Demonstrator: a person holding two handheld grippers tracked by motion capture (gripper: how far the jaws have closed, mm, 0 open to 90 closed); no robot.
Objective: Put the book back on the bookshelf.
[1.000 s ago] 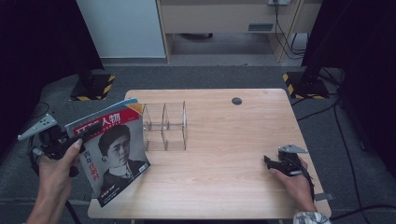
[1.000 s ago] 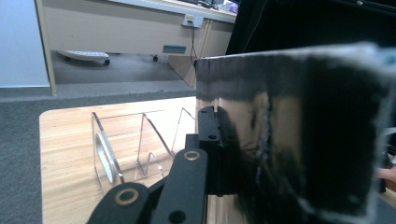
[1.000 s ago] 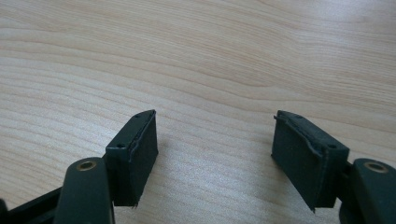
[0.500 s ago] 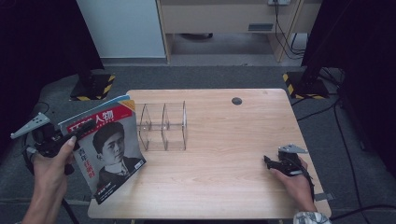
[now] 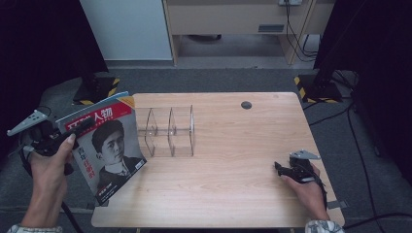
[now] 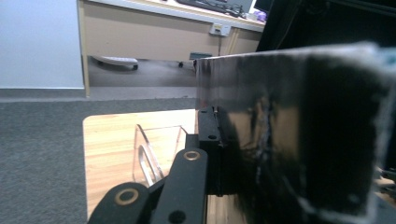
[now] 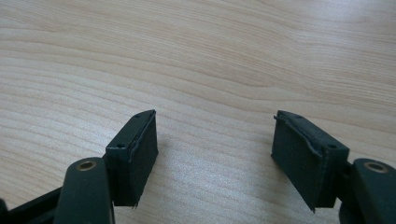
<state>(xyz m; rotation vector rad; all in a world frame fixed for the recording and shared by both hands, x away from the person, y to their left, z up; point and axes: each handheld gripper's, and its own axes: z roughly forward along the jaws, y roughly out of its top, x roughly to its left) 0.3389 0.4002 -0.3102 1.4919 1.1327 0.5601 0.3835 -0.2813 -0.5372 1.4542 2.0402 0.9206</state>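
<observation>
A magazine [image 5: 108, 145] with a portrait cover and a red title band is held tilted up over the table's left edge. My left gripper [image 5: 80, 127] is shut on its upper left edge, beside the person's thumb. In the left gripper view the magazine [image 6: 299, 135] stands close on the right as a dark glossy sheet, clamped against my jaw. A clear acrylic divider rack [image 5: 169, 130] stands on the wooden table [image 5: 233, 194] just right of the magazine. My right gripper [image 5: 280, 168] rests low at the table's right front; its fingers [image 7: 135, 154] stand wide apart over bare wood.
A small black round grommet [image 5: 246, 105] sits in the table top near the far edge. Grey carpet surrounds the table, with black stand bases [image 5: 318, 87] and cables at the far corners. A wooden desk [image 5: 233, 19] stands beyond.
My left gripper has carried the magazine a little leftward and toward the person, away from the rack. The right gripper has stayed where it was.
</observation>
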